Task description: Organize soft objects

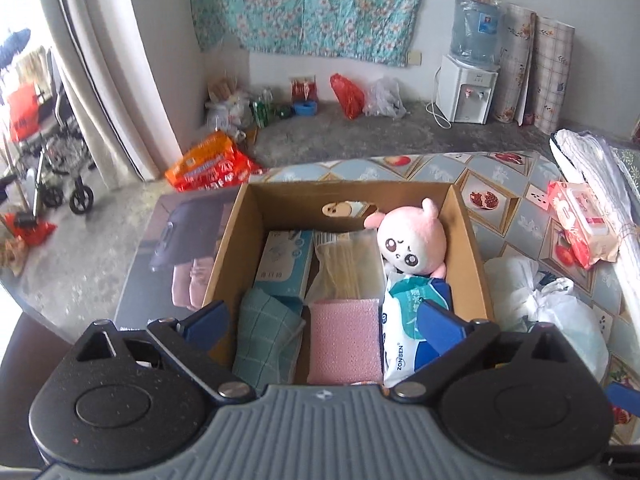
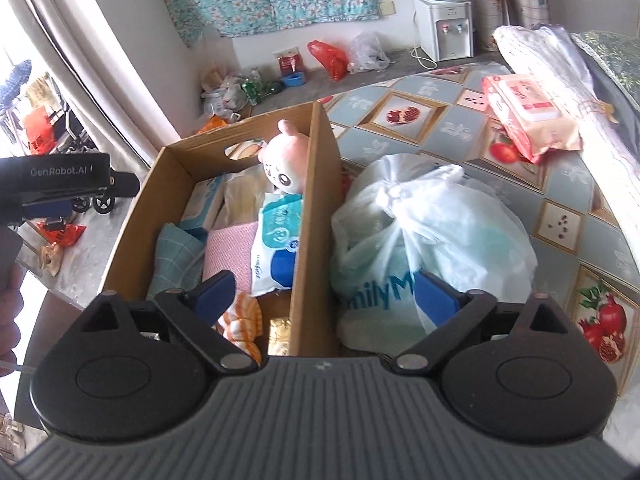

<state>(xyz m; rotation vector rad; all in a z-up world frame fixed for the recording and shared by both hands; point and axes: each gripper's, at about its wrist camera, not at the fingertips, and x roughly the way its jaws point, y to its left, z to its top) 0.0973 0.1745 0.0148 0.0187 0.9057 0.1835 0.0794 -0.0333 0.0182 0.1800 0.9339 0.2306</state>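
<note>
My view past a bed [image 1: 500, 184] with a fruit-print cover, bare grey concrete floor [image 1: 360, 132], white wall hung with a teal flowered cloth [image 1: 312, 8], water dispenser [image 1: 468, 88] right of the cloth, pale curtain [image 1: 108, 72] left of it, daylight beyond.

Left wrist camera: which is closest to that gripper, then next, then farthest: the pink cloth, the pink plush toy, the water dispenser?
1. Pink cloth, in the box, between the open left gripper's fingers.
2. Pink plush toy, at the box's far right.
3. Water dispenser, against the back wall.
</note>
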